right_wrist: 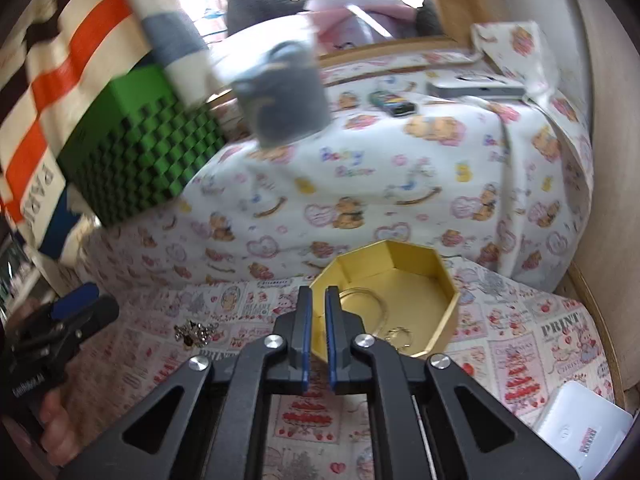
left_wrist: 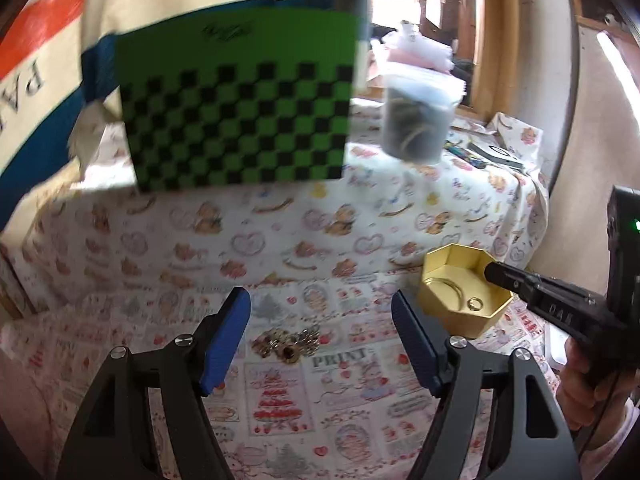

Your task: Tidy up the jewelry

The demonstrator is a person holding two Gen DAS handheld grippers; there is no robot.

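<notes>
The left gripper (left_wrist: 320, 336) has its jaws spread wide with nothing between them. It hangs above a small heap of jewelry (left_wrist: 286, 342) that lies on the counter (left_wrist: 160, 340), which is covered by a printed cloth showing cakes, trees and the word PRINT. In the left wrist view the heap sits between the two blue pads (left_wrist: 226, 340), farther along the cloth than their tips, and the pads do not touch it.

The right gripper (right_wrist: 315, 336) has its jaws drawn almost together (only a thin slit shows between the blue pads), and nothing can be seen held in them. Its tips are at the near rim of a gold eight-sided box (right_wrist: 436, 276), which stands open on the cloth just to the right of the heap. Inside the box lie a thin bangle (right_wrist: 376, 300) flat on the bottom and a small ring (right_wrist: 400, 336) near the front wall.

Behind the counter a raised surface is draped with a teddy-bear sheet (right_wrist: 400, 160). On it stand a green and black checkered box (left_wrist: 240, 100) and a blurred clear tub (left_wrist: 416, 120) with dark contents. A hand (left_wrist: 588, 384) grips the right gripper's handle at the right edge of the left wrist view.
</notes>
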